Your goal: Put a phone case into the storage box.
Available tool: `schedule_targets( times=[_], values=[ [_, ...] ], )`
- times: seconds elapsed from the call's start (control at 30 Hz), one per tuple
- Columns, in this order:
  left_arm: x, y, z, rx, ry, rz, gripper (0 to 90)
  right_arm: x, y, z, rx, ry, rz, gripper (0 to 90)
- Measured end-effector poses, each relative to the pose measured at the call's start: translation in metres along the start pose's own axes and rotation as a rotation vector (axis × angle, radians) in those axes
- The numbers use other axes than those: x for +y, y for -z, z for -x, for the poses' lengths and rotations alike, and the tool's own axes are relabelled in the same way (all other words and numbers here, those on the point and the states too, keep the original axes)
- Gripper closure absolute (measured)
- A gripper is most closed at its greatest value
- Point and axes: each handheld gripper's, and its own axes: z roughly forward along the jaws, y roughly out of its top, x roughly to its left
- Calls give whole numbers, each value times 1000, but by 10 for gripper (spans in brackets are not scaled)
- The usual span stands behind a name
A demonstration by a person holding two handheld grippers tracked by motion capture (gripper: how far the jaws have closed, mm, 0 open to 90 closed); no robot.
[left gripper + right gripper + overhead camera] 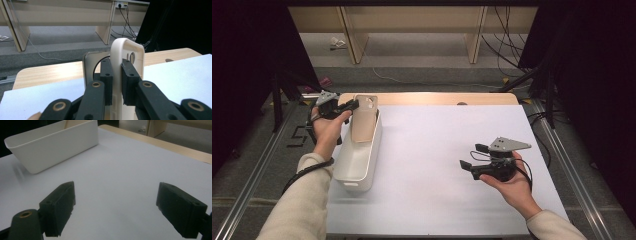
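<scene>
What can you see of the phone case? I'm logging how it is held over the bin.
The phone case is a cream, matte shell that looks like soft plastic or rubber, with rounded corners, a raised rim and a camera cutout near its top. It stands nearly upright, leaning slightly, its lower end inside the white bin at the bin's far end. The left gripper is shut on one side edge, a pad on each face. Whether its bottom touches the bin floor cannot be told.

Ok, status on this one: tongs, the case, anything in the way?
Left tongs shut on phone case, held upright over the white bin. Right tongs open, above the bare mat. Nothing in the way.
</scene>
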Motion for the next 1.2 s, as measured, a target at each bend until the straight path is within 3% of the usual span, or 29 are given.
schedule_targets(
  times=[0.33,0.57,0.83,1.2],
  values=[
    [-3,-3,-4,15,4,-17,800,0,0,0,2,-2,2,164],
    [-3,-6,-4,47,-35,-51,769,0,0,0,2,-1,2,164],
    [-1,-8,-5,117,-94,-81,724,0,0,0,3,-1,1,164],
    [7,6,1,126,-134,-69,671,0,0,0,1,-1,0,164]
  ],
)
